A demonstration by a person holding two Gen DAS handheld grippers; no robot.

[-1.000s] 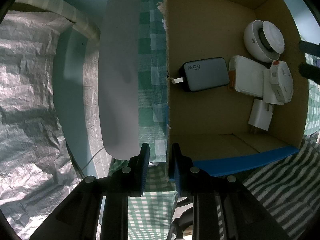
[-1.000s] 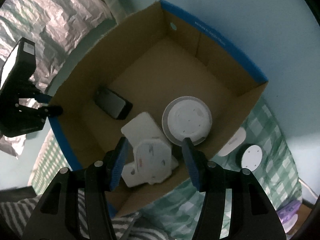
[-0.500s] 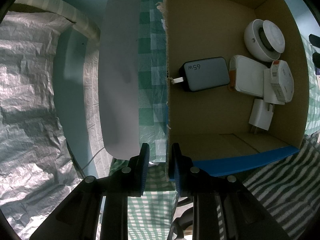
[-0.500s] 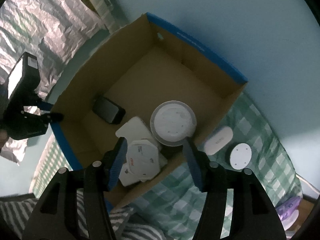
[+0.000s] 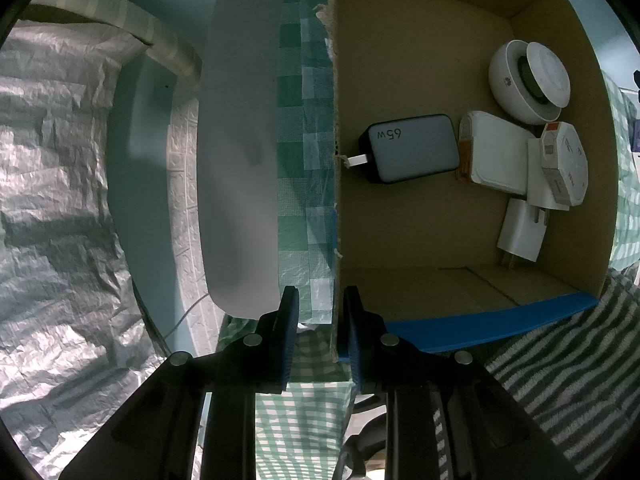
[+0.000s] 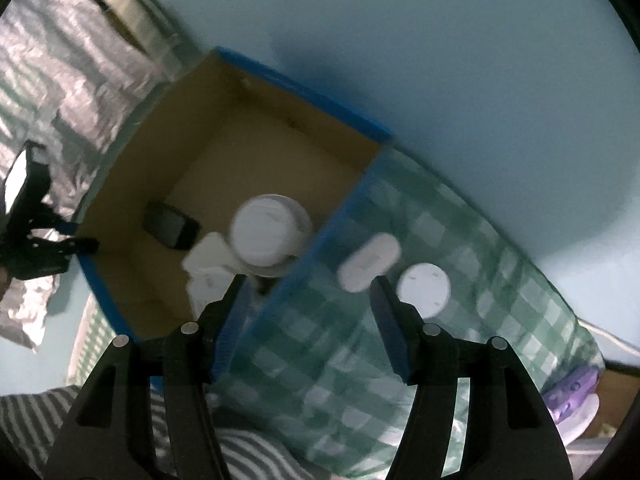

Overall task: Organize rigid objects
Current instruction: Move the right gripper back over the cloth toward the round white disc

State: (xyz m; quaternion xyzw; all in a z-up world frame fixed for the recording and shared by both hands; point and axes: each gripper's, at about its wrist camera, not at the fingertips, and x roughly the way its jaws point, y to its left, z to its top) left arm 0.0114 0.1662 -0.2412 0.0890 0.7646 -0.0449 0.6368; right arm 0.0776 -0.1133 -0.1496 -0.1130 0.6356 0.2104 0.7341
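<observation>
Looking roughly half done: five gadgets sit in the cardboard box [image 5: 460, 248], including the dark charger [image 5: 414, 148] and round white speaker [image 5: 528, 80]. Still out on the checked cloth [image 6: 460, 280]: white oblong piece [image 6: 368, 262], white disc [image 6: 424, 290]. Left gripper [image 5: 318, 336] clamped on box wall, right gripper [image 6: 310, 320] spread apart, empty.

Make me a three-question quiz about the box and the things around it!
1. Where is the dark charger?
A. inside the cardboard box
B. on the checked cloth
C. in a gripper

2. How many white things lie on the cloth outside the box?
A. none
B. two
C. five

3. What is the left gripper doing?
A. holding a plug
B. hanging wide open
C. pinching the box wall

Answers: 1 A, it lies on the box floor. 2 B, an oblong piece and a round disc. 3 C, its fingers straddle the cardboard edge.
</observation>
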